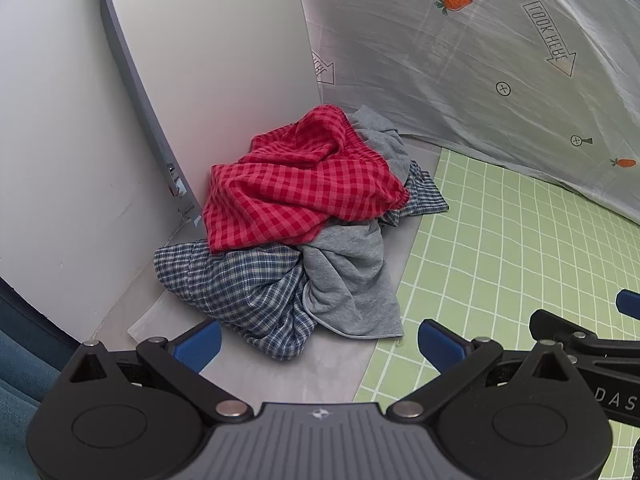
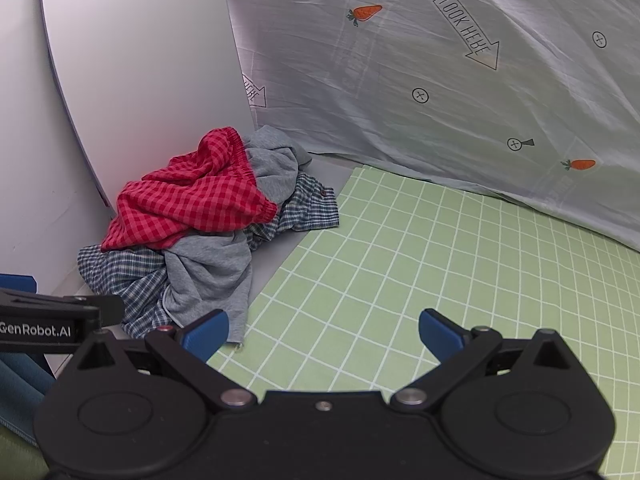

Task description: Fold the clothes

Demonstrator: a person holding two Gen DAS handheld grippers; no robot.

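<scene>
- Both tools are empty with fingers spread apart: the left tool (image 1: 318, 344) hangs over the near edge of the clothes heap, the right tool (image 2: 322, 338) over the bare green grid mat (image 2: 460, 280) beside it. Neither touches any cloth.
- Unsorted clothes lie bunched in the far left corner of the worktop (image 1: 280, 376), pushed up against a white panel (image 1: 224, 60), probably to keep the mat free as the folding area.
- A red checked garment (image 1: 296, 192) with an elastic hem sits on top of the heap, so it looks like the easiest piece to lift off first.
- Under it a grey knit garment (image 1: 352, 284) spills toward the mat, its hem just over the mat's edge, twisted together with a blue plaid shirt (image 1: 240, 284) at the bottom.
- A pale printed sheet (image 2: 440, 80) with carrots and arrows hangs behind as a backdrop.
- Folding has not begun, judging by the crumpled pile. The wide-open fingers suit a pinch on a loose fold; the tangle between grey and plaid could drag a second piece along.
</scene>
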